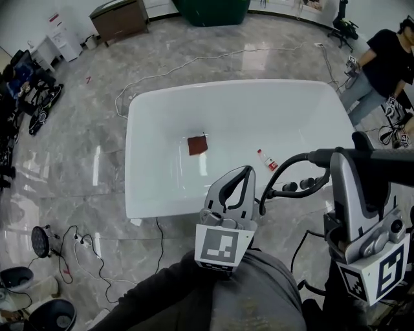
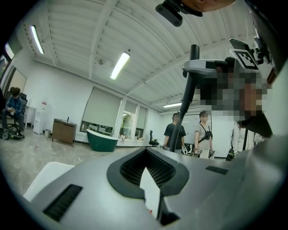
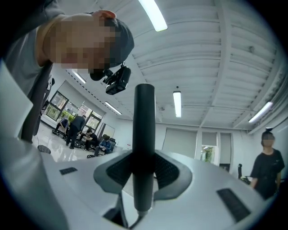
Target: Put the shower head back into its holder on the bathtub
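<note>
The white bathtub [image 1: 149, 129] fills the middle of the head view. My right gripper [image 1: 340, 156] is at the tub's near right corner, pointing up and shut on the black shower head handle [image 1: 381, 160], which lies crosswise between its jaws. Its black hose [image 1: 277, 178] loops down toward dark fittings [image 1: 301, 185] at the tub's near rim. In the right gripper view the handle [image 3: 145, 126] stands upright between the jaws of the right gripper [image 3: 144, 157]. My left gripper [image 1: 248, 170] is shut and holds nothing. The left gripper view shows the shower head [image 2: 192, 67] above the left gripper [image 2: 146, 155].
A reddish-brown square [image 1: 197, 145] and a small bottle [image 1: 267, 160] lie in the tub. A person in black [image 1: 388, 58] is at the far right. Cables [image 1: 84, 249] trail on the floor at left. A green tub [image 1: 213, 10] and a wooden cabinet [image 1: 119, 18] stand at the back.
</note>
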Demonstrator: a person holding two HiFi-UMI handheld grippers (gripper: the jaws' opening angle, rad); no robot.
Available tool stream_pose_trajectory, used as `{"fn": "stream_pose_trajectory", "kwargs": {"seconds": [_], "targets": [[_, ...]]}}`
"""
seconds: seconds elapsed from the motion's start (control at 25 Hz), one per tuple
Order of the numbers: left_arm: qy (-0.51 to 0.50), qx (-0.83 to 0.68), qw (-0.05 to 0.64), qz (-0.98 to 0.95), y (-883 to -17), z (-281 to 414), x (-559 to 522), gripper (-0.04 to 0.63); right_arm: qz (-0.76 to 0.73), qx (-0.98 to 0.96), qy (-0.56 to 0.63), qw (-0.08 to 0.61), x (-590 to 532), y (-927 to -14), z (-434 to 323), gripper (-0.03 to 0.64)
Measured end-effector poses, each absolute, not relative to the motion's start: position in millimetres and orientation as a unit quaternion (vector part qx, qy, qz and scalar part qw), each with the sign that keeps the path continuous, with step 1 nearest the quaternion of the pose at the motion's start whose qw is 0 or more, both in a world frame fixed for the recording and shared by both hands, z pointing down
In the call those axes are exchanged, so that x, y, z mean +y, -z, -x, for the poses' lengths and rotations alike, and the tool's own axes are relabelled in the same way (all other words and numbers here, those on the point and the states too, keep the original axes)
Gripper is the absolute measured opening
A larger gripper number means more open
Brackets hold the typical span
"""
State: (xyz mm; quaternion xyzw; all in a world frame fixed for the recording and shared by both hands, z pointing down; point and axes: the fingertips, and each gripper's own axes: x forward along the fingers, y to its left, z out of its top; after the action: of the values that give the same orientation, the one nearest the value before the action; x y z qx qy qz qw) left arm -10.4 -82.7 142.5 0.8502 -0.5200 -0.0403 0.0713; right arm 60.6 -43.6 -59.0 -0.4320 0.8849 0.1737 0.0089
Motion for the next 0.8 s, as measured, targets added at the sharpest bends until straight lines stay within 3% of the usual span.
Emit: {"fn": "stream_pose_trajectory", "kwargs": {"seconds": [0.32,0.8], "targets": [[0.052,-0.535,0.081,-0.839,-135.4,9.3,-102.0,0.005,0.415,0.893,-0.173,0.002,-65.8,65.0,-58.7,0.135],[0.009,-0.537,0.112,-0.836,-169.6,8.9,-100.4,0.004,0.429,0.9,-0.056,-0.061,-90.4,-56.1,-65.9,0.135]]}}
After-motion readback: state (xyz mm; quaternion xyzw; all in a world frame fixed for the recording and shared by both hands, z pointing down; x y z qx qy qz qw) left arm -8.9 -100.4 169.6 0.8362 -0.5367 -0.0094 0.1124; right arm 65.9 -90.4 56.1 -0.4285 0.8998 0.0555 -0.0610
